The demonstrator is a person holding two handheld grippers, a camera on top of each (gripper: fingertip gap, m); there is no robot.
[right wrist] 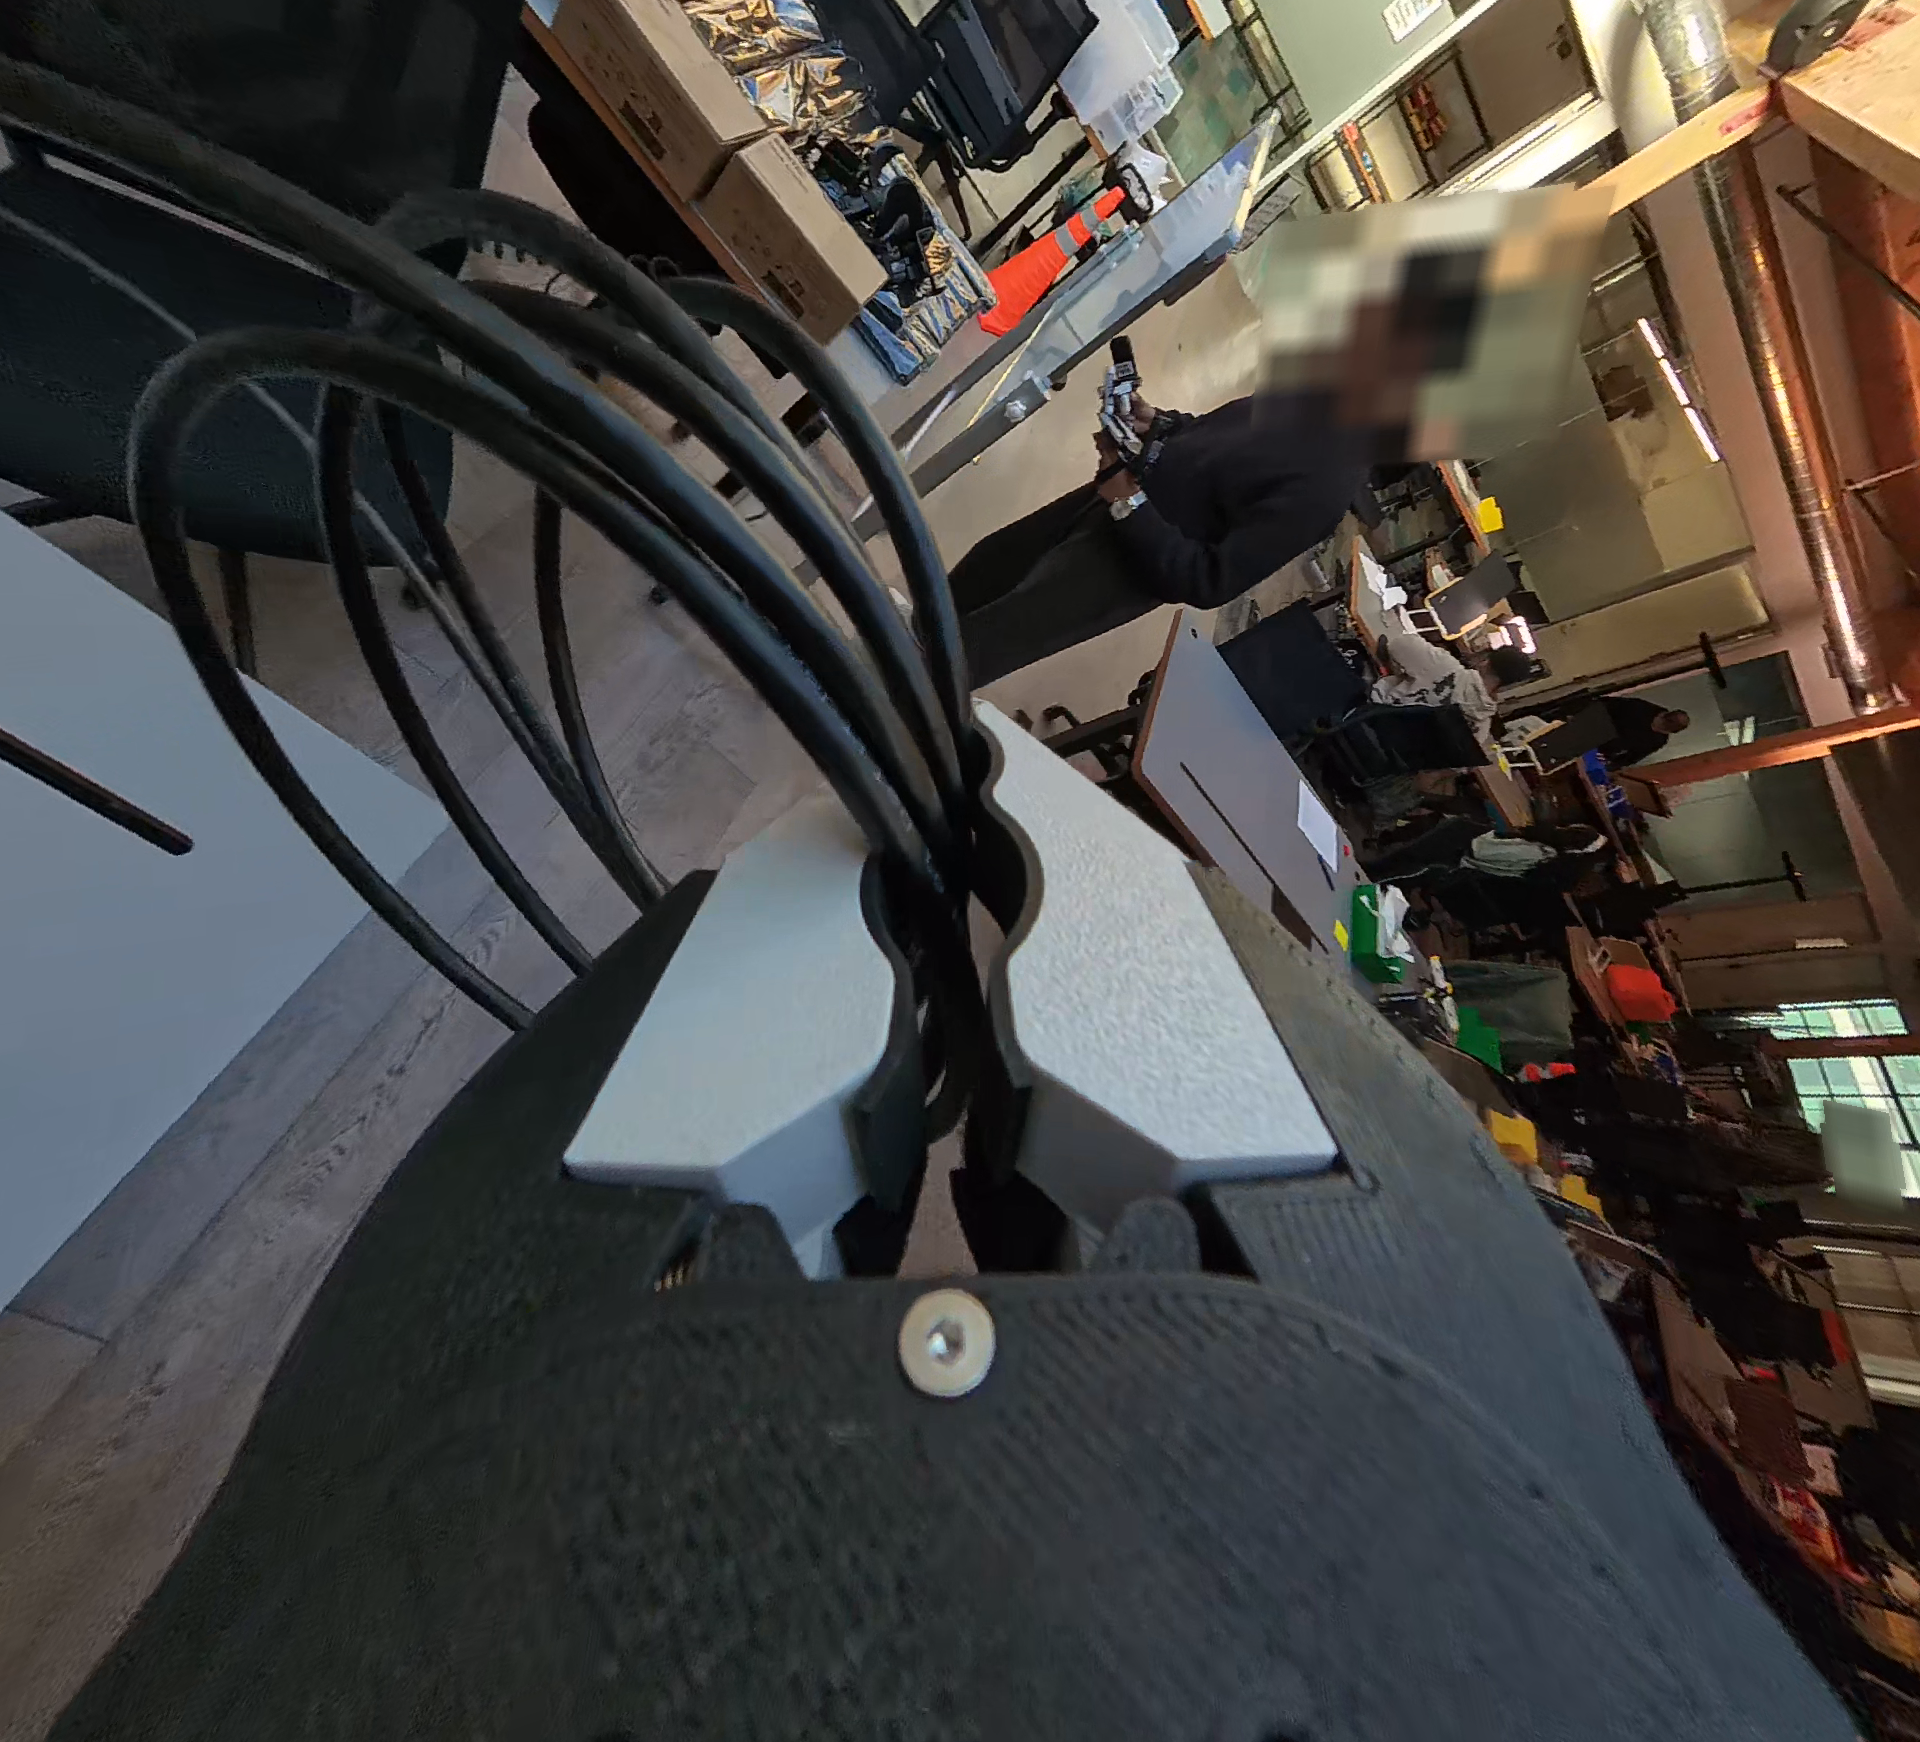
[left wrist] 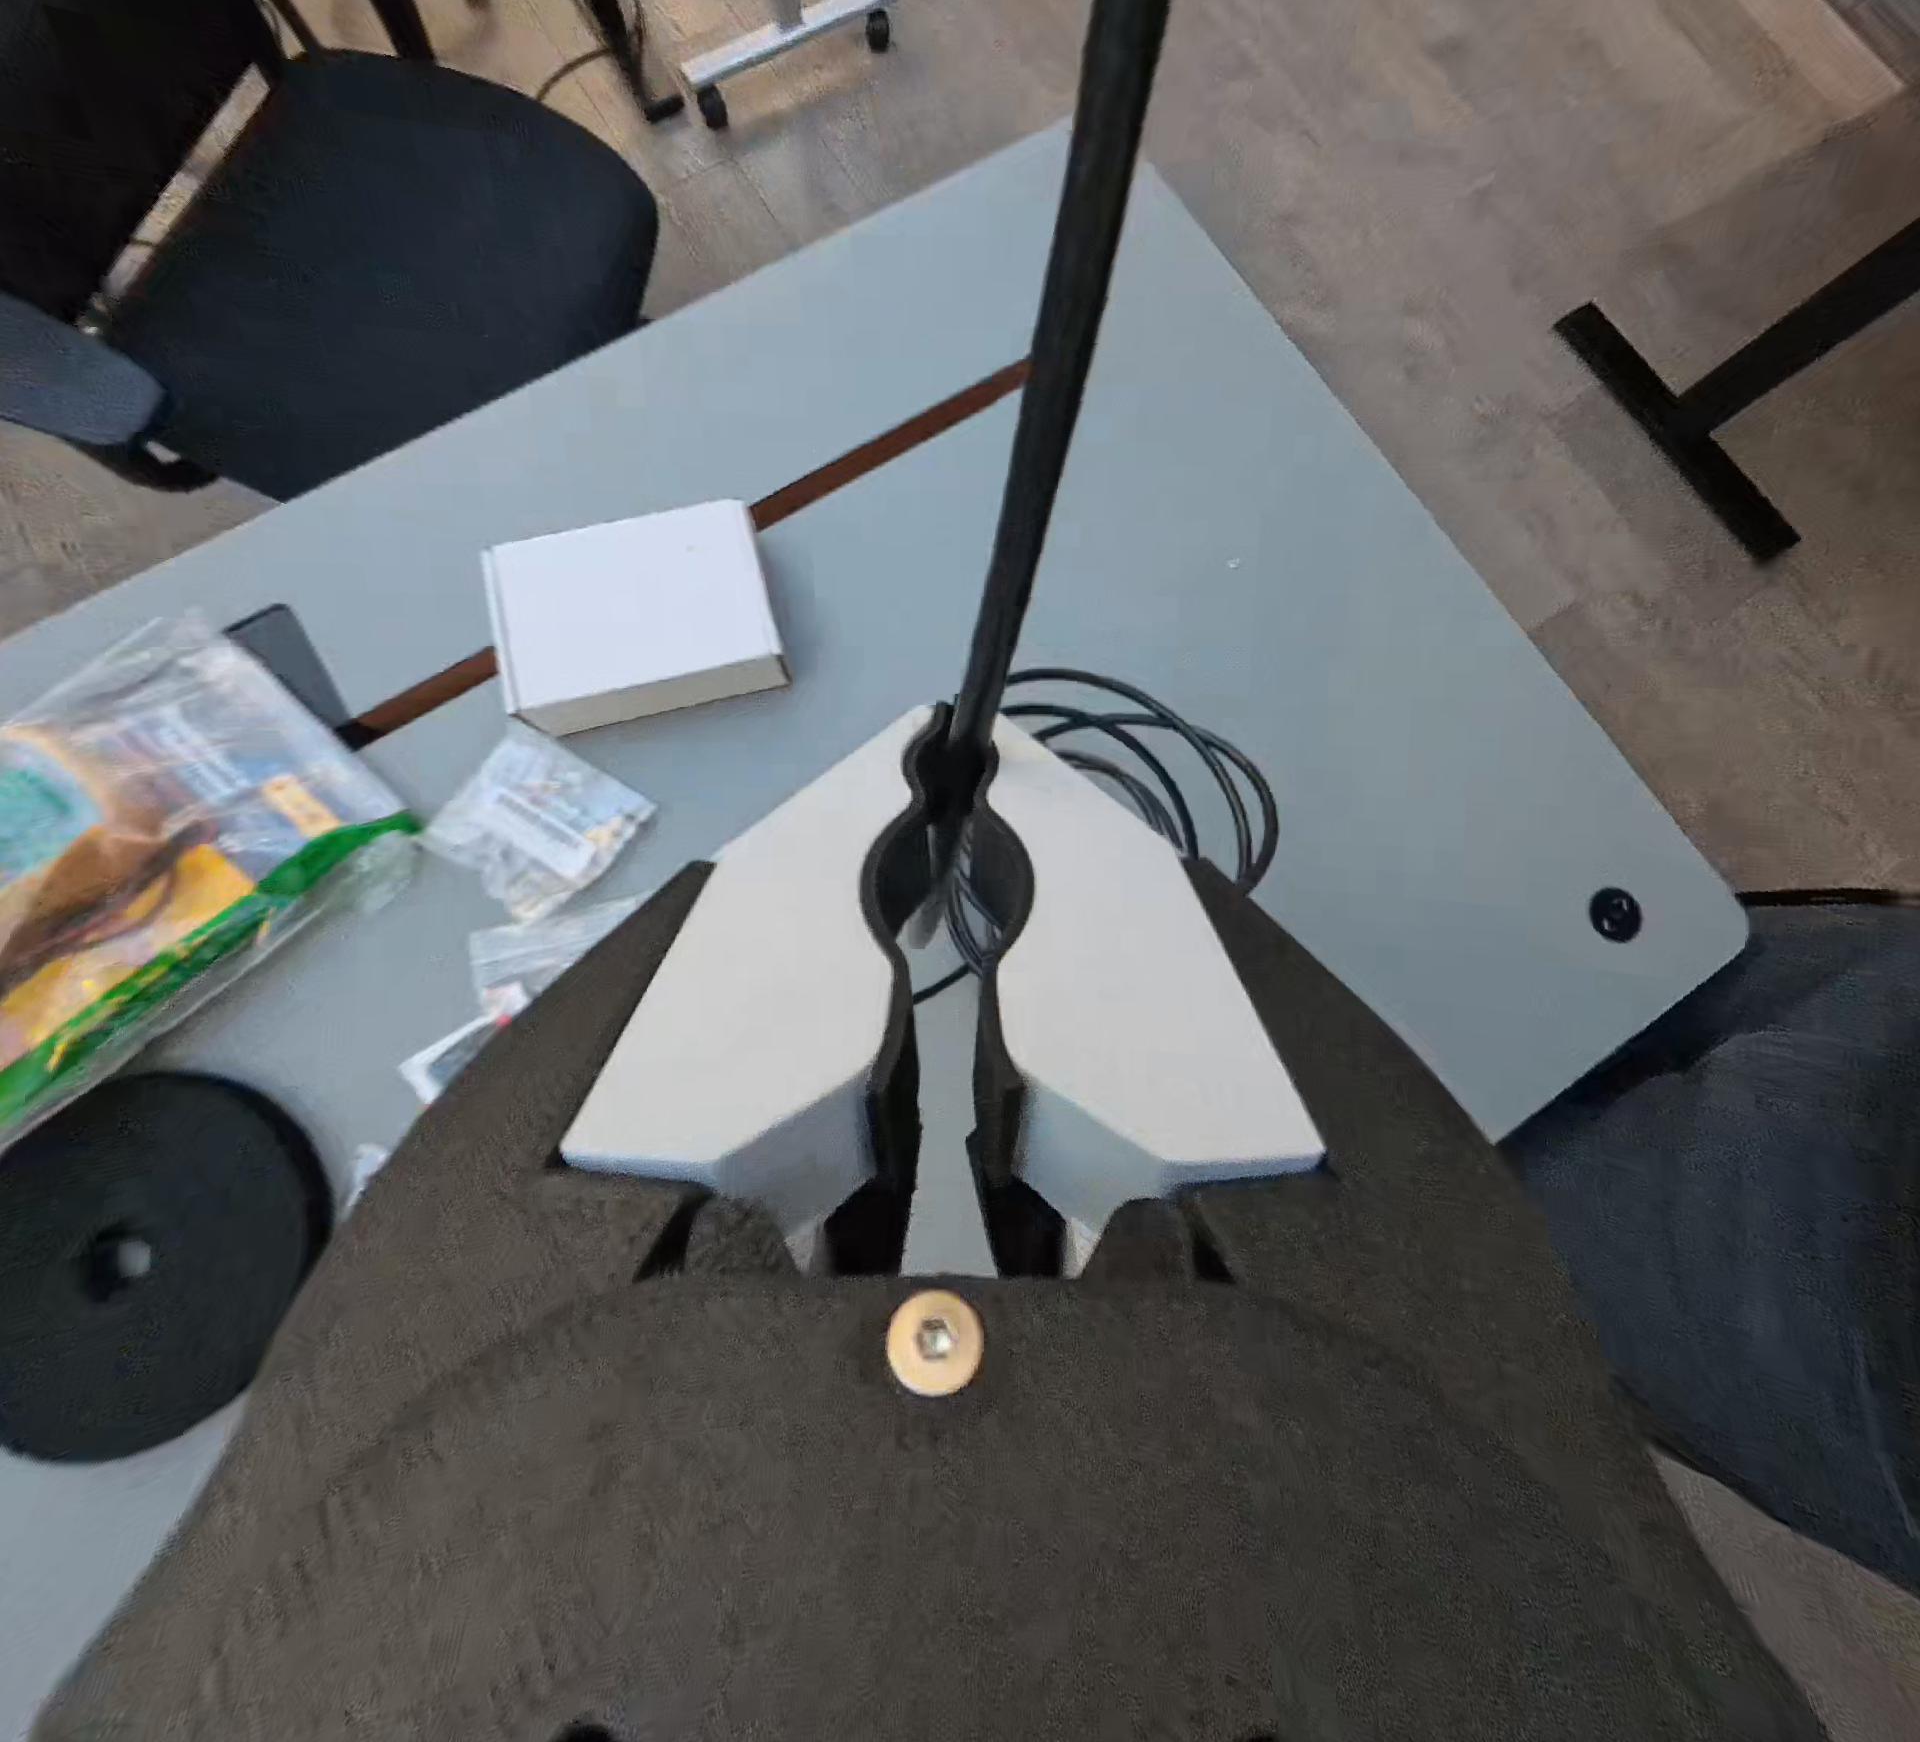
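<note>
In the left wrist view my left gripper (left wrist: pixel 948 747) is shut on a black strap (left wrist: pixel 1070 290), which runs taut from the fingertips up and out of the top of the frame. Just behind the fingers a coil of thin black cable (left wrist: pixel 1216 778) lies over the grey table (left wrist: pixel 1351 601), and some strands show through the round gap between the fingers. In the right wrist view my right gripper (right wrist: pixel 977 757) is shut on a bundle of black cable loops (right wrist: pixel 623 466) that arch up and to the left in the air. A fuzzy black band (right wrist: pixel 468 222) crosses the loops at their far side.
On the table are a white box (left wrist: pixel 634 612), a large plastic bag with a green edge (left wrist: pixel 187 819), small clear bags (left wrist: pixel 540 819) and a black roll (left wrist: pixel 135 1266). A black office chair (left wrist: pixel 364 269) stands behind the table. A person in dark clothes (right wrist: pixel 1195 508) stands farther off among other tables. The grippers' ends are close to 75 cm from one another.
</note>
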